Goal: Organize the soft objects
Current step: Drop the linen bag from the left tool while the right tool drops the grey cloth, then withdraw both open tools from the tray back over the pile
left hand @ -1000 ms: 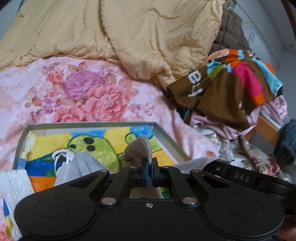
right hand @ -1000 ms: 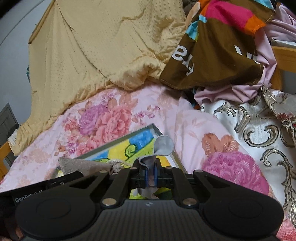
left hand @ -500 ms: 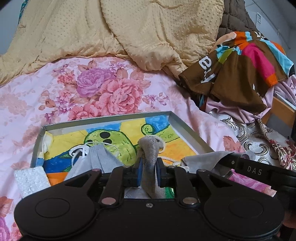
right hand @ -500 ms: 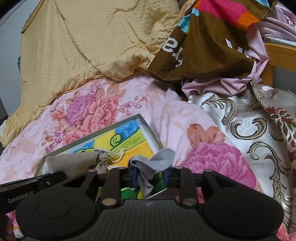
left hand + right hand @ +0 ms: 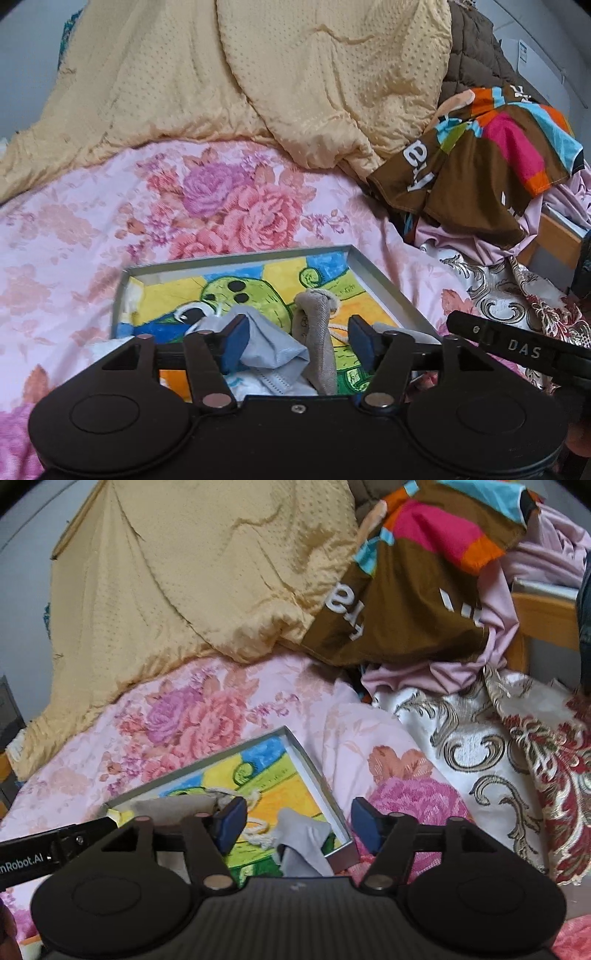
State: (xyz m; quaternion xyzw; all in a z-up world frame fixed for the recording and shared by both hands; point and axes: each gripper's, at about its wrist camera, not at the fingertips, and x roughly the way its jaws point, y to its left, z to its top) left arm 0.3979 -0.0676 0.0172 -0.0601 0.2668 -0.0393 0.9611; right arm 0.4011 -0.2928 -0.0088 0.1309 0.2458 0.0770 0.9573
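Soft objects are lying in the shallow tray (image 5: 384, 284) with the painted floor, which is resting on the floral bedspread (image 5: 74, 236). We are holding both tongs apart above it, their jaws having just been opening. Between the left gripper (image 5: 297, 339) pads, untouched, the beige drawstring pouch (image 5: 317, 332) is standing upright beside the crumpled face mask (image 5: 269, 350). Below the right gripper (image 5: 297, 825), the grey cloth (image 5: 299, 834) is lying near the tray's right corner, with the pouch's white cord (image 5: 258, 834) just beside it. We are judging two risks: the pouch, standing loosely, may be toppling or snagging on a blue pad as we withdraw; the grey cloth, so close to the rim, may be sliding over onto the bedspread.
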